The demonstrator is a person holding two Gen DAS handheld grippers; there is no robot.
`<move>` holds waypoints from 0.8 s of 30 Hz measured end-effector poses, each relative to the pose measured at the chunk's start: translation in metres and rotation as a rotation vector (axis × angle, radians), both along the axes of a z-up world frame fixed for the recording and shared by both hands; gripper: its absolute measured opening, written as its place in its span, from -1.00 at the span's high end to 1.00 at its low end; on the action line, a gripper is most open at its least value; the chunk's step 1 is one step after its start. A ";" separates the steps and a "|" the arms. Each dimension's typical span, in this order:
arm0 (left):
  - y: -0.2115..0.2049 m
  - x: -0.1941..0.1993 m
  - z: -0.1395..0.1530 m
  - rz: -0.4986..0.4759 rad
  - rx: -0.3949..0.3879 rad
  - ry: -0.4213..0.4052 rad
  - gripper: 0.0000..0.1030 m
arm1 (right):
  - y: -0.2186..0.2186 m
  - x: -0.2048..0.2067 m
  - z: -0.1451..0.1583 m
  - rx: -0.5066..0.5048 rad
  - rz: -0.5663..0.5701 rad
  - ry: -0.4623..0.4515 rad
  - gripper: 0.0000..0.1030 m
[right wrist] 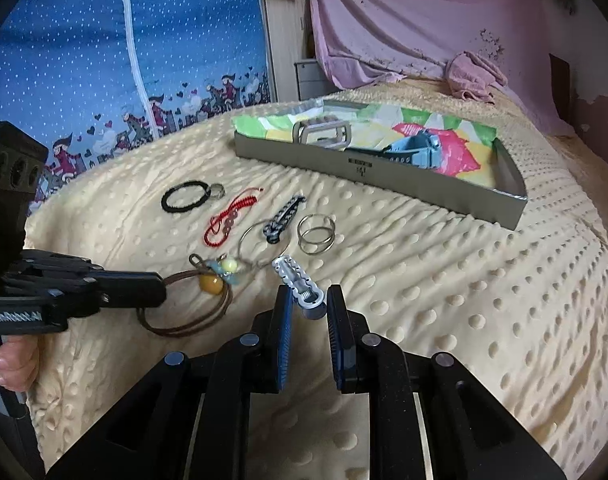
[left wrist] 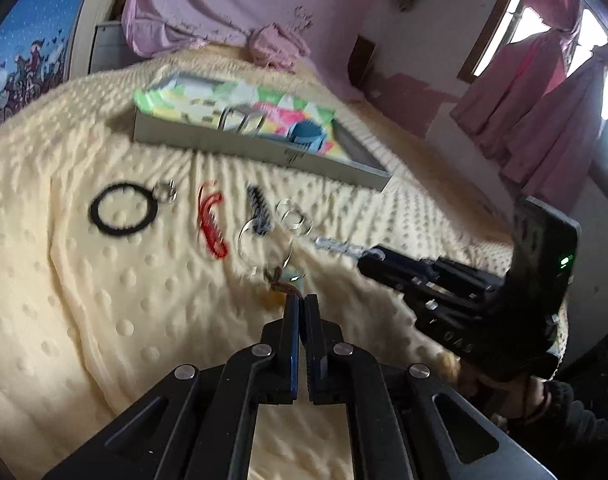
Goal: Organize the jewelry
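My left gripper (left wrist: 302,300) is shut on the brown cord of a necklace (right wrist: 209,282) with amber, pale yellow and light blue beads. In the right wrist view the left gripper (right wrist: 163,292) comes in from the left, and the cord loops below it on the bedspread. My right gripper (right wrist: 310,300) is shut on the near end of a silver hair clip (right wrist: 293,276), which sticks out forward, and the same clip (left wrist: 336,246) shows ahead of the right gripper (left wrist: 370,258) in the left wrist view. A shallow grey box (right wrist: 384,176) lined with colourful paper lies further back.
On the cream dotted bedspread (right wrist: 444,280) lie a black hair tie (right wrist: 183,196), a small ring (right wrist: 217,191), a red cord bracelet (right wrist: 231,216), a black-and-white braided band (right wrist: 281,220), silver hoops (right wrist: 316,232) and a thin wire hoop (right wrist: 259,244). The box holds a blue watch (right wrist: 416,148) and a grey buckle (right wrist: 324,134).
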State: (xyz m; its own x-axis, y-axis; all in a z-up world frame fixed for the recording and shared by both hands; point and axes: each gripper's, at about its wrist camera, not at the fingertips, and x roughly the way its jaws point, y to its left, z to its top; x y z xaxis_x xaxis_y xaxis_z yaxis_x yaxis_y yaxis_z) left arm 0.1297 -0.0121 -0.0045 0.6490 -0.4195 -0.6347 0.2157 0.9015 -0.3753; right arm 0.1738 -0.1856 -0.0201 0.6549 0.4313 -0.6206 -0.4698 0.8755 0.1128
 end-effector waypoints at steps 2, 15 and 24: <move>0.001 -0.001 0.006 0.000 -0.011 -0.025 0.94 | -0.001 -0.001 0.002 0.009 -0.004 -0.007 0.70; 0.015 0.019 -0.006 0.044 -0.012 0.021 0.94 | -0.005 0.000 0.007 0.058 -0.023 -0.019 0.70; 0.010 0.016 -0.011 0.021 0.020 0.065 0.94 | -0.005 0.000 0.007 0.059 -0.015 -0.013 0.70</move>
State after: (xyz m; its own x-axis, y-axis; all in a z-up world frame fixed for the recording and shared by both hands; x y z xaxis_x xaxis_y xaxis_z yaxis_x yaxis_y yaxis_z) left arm 0.1455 -0.0024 -0.0151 0.6146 -0.3926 -0.6842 0.1722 0.9132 -0.3694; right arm 0.1738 -0.1902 -0.0131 0.6696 0.4571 -0.5854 -0.4585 0.8745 0.1584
